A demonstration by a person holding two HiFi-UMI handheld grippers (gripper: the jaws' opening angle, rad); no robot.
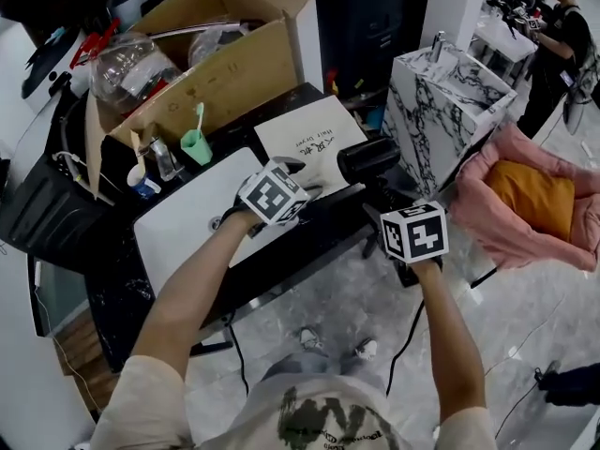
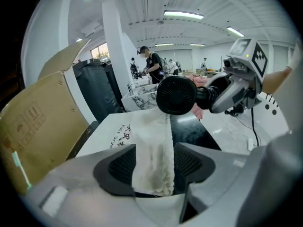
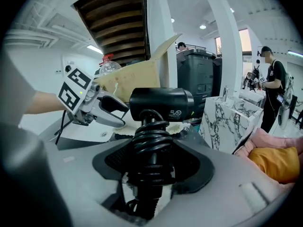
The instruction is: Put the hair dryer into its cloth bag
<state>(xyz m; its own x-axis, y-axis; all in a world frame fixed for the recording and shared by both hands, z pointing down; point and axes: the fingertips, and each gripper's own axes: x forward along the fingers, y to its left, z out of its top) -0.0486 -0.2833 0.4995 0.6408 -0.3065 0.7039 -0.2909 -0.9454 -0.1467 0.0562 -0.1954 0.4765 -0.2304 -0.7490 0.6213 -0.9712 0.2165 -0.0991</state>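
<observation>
The black hair dryer (image 1: 367,157) hangs over the dark counter, its round muzzle (image 2: 176,94) facing my left gripper. My right gripper (image 1: 377,200) is shut on the dryer's handle (image 3: 151,155), which has the black cord wound round it; the barrel (image 3: 161,104) lies crosswise above the jaws. The white cloth bag (image 1: 314,134), printed with dark lettering, lies flat on the counter behind the dryer. My left gripper (image 1: 311,193) is shut on the bag's gathered near edge (image 2: 151,167), just left of the dryer. In the right gripper view the left gripper (image 3: 102,109) sits beside the barrel.
An open cardboard box (image 1: 216,64) with plastic-wrapped items stands at the back left. A green toothbrush cup (image 1: 195,145) and a white basin (image 1: 187,223) sit on the counter. A marble-patterned box (image 1: 441,111) and a pink bed with an orange cushion (image 1: 530,200) are to the right. A person (image 1: 555,36) stands far back.
</observation>
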